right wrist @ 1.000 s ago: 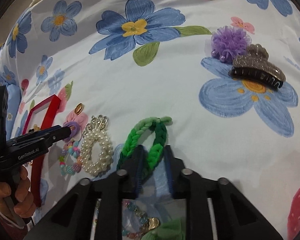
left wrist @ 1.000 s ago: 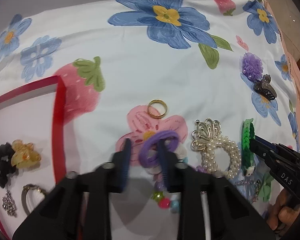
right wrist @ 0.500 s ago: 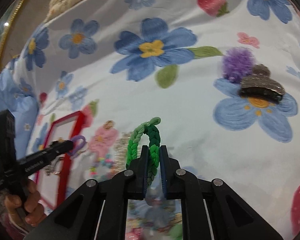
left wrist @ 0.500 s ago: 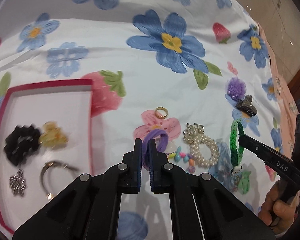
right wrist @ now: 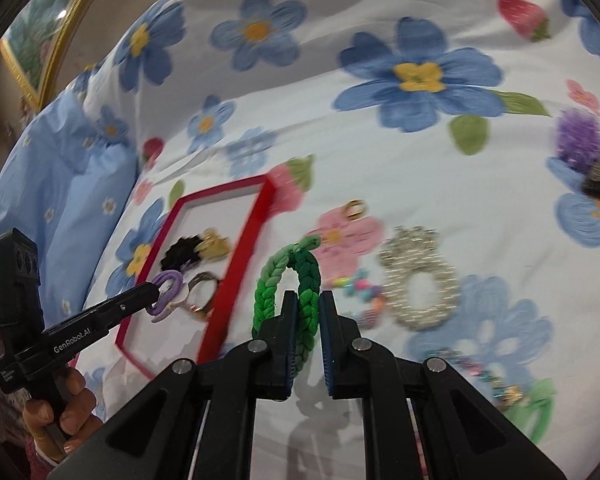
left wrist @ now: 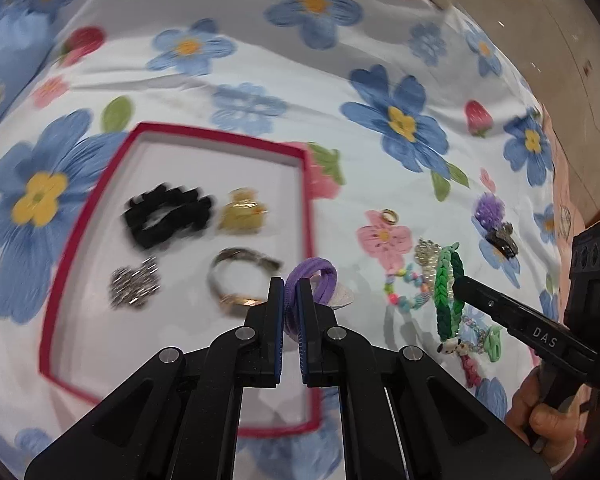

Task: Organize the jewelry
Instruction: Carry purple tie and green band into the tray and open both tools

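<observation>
The left gripper is pinching a purple hair tie between nearly closed jaws, holding it lifted over the near right edge of the red-rimmed tray, which is lying on the flowered bedsheet. Inside the tray a black scrunchie and a yellow claw clip are sitting side by side on the far side, with a silver sparkly piece and a metal bangle nearer. The right gripper is clamping a green braided band between narrow jaws, the loop standing upright above the fingers, clear of the sheet and to the right of the tray. On the sheet to the right of the tray, a gold ring is resting on a pink printed flower, a pearl scrunchie is lying just beside a pastel bead bracelet, and farther right a purple pompom is touching a dark glitter claw clip. A hand is gripping the left gripper's handle at the near left
</observation>
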Demonstrator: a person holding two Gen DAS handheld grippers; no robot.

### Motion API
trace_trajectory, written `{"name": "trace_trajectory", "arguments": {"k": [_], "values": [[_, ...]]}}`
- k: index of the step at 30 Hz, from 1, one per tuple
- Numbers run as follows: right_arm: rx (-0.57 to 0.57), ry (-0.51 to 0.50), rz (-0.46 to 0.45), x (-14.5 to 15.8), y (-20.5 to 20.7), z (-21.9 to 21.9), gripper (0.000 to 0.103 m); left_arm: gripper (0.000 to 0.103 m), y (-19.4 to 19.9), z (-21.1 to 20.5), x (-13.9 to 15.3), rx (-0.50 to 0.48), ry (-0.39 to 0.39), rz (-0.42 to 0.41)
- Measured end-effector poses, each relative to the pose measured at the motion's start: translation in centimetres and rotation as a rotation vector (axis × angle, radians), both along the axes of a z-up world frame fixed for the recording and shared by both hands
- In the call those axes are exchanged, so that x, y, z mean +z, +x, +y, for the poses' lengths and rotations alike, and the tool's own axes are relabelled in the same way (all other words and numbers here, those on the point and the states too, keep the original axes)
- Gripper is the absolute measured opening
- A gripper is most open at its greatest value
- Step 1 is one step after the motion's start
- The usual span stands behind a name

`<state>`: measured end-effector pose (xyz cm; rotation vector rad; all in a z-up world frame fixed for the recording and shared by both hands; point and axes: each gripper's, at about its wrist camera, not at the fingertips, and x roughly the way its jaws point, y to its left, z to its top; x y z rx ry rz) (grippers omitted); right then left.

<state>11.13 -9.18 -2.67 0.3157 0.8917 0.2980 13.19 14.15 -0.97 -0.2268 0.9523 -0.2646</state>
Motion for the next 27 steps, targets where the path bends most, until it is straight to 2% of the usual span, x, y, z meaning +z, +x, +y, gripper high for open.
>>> {"name": "trace_trajectory", "arguments": {"k": [14,27], "values": [[0.196,0.001,0.004,0.1,0.4,10.0,0.011,0.005,-1.9,7.6,-1.0,0.139,-0.001,0.023],[0.306,-0.063,0.069,-3.5,1.2,16.3,0.011,0.005,-1.5,10.0,-3.7,0.188,0.008,0.067]]}}
